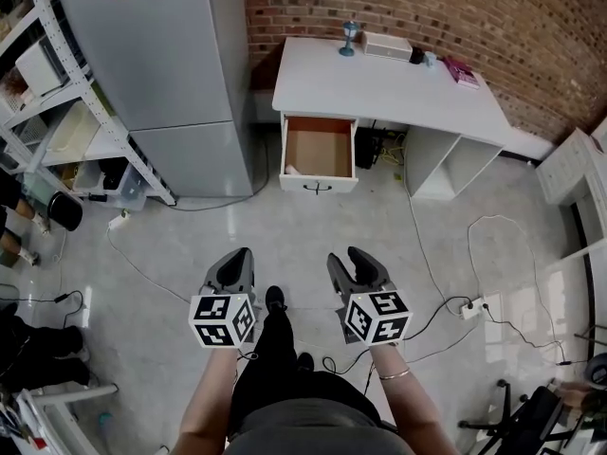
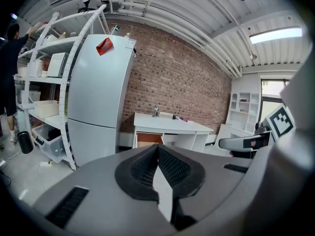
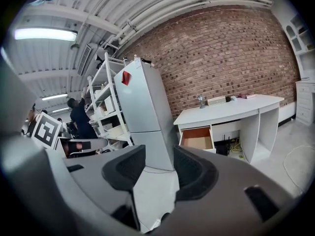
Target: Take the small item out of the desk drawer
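Shelf rack point(image 1: 66, 88): ahead of the left claw point(image 1: 237, 259) and out to its left, with boxes and bins on its levels. In the left gripper view a person point(image 2: 9, 68) stands at it.
Grey cabinet point(image 1: 161, 55): tall, just beside the rack and straight ahead of the left claw, against the brick wall point(image 1: 427, 8).
Left claw: clenched, its pads meeting at the tips with nothing between them. It is held low over the floor, well apart from the desk.
Drawer point(image 1: 319, 185): pulled open under the left end of the desk, ahead of both claws and roughly between their lines.
Small item point(image 1: 292, 170): a pale thing in the drawer's front left corner, too small to tell what it is. Neither claw is near it.
Right claw point(image 1: 344, 256): released, its jaws standing apart with only floor showing in the gap. It is level with the left claw and just beside it.
Desk point(image 1: 379, 88): white, ahead of the right claw and to its right, with a few small objects along the back edge.
Power strip point(image 1: 471, 306): on the floor right of the right claw, cables trailing from it.
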A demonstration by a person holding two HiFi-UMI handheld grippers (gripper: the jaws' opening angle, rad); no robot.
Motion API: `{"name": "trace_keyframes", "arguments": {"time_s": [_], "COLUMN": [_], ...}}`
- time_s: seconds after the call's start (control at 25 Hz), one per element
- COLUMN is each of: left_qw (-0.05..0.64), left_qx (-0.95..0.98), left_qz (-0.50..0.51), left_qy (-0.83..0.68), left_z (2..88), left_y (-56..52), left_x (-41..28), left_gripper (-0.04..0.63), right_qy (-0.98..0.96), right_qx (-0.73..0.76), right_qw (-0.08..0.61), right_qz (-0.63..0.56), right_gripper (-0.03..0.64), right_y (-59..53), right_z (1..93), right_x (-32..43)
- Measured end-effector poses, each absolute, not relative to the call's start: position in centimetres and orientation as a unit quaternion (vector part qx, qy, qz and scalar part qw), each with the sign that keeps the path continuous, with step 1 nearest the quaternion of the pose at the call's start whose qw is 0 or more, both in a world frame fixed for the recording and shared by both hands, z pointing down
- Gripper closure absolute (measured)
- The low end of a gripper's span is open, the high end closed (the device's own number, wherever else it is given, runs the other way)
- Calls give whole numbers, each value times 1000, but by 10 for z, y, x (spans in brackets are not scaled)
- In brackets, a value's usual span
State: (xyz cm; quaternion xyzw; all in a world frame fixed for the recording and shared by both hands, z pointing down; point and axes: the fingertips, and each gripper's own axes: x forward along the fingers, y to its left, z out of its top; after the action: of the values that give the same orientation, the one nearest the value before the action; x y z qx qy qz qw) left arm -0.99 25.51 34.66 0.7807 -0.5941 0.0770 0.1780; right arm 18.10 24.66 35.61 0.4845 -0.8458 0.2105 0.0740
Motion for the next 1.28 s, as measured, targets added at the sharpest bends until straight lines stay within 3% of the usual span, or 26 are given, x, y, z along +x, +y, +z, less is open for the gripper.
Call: {"name": "trace_keyframes", "arguments": {"time_s": [0.64,1.28], "left_qw": [195,225], "left_qx": [783,784], "left_qz": [85,90], "left_qy": [-585,-571], "left_z": [367,389], "left_y": [80,18], "left_x": [-74,-80], "left_gripper": [574,574], "right_qy": [-833,-823], "right_qx": [495,490], "right_qw": [110,161], "right_qz": [224,239], "right_gripper": [411,413], "right_y": [83,14], "right_z": [377,409], "right_x": [126,108]}}
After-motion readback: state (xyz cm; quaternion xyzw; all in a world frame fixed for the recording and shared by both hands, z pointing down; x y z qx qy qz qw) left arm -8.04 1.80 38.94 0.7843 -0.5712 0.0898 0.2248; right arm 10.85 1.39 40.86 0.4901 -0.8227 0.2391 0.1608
